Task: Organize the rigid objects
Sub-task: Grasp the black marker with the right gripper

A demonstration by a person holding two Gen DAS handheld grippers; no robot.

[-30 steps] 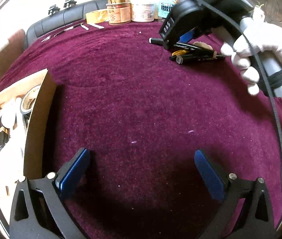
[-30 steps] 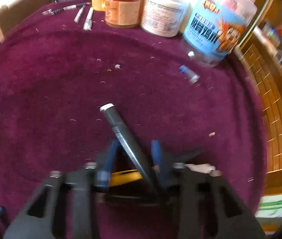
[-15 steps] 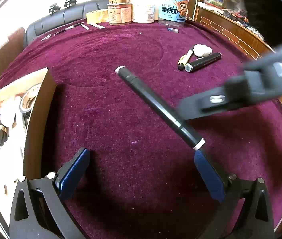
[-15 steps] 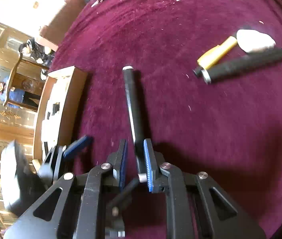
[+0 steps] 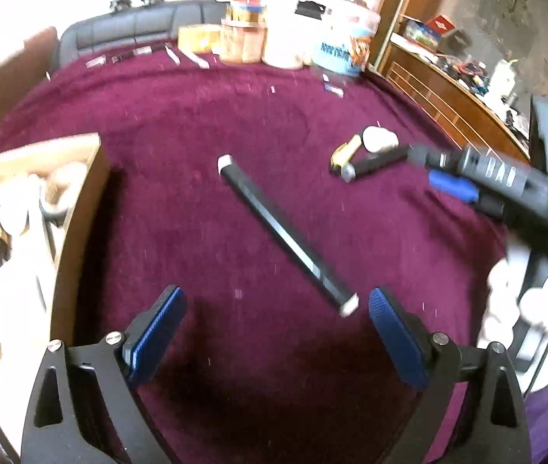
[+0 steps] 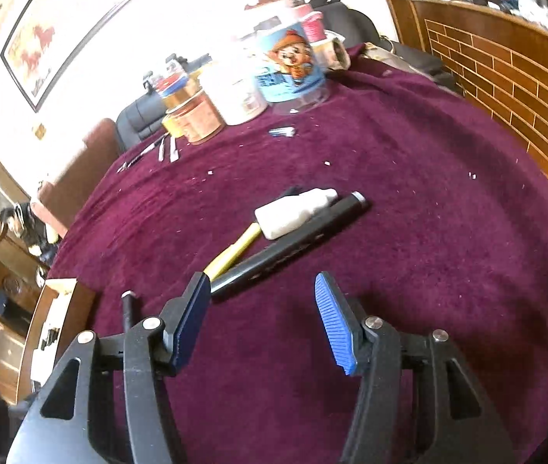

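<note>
A long black marker [image 5: 285,232] with white ends lies slantwise on the maroon cloth [image 5: 196,123]. Its near end rests between the fingertips of my left gripper [image 5: 276,305], close to the right finger and not touching either pad. The left jaws stand wide and are closing a little. My right gripper [image 6: 261,290] is opening with nothing between its pads. Just ahead of it lie a second black marker [image 6: 289,249], a yellow pen [image 6: 235,249] and a white bottle [image 6: 293,212]. The released marker's tip [image 6: 129,305] shows left of its left finger.
An open cardboard box [image 5: 80,201] with several items stands at the left. Jars [image 5: 243,42] and a blue-labelled tub [image 6: 293,69] line the far edge, with pens [image 6: 165,149] beside them. A wooden brick-pattern counter [image 6: 525,89] curves round the right. A gloved hand [image 5: 525,301] holds the right gripper.
The right gripper carried the long black marker from the pile to the middle of the cloth, let it go, opened and swung back right toward the pile. The left gripper barely moved.
</note>
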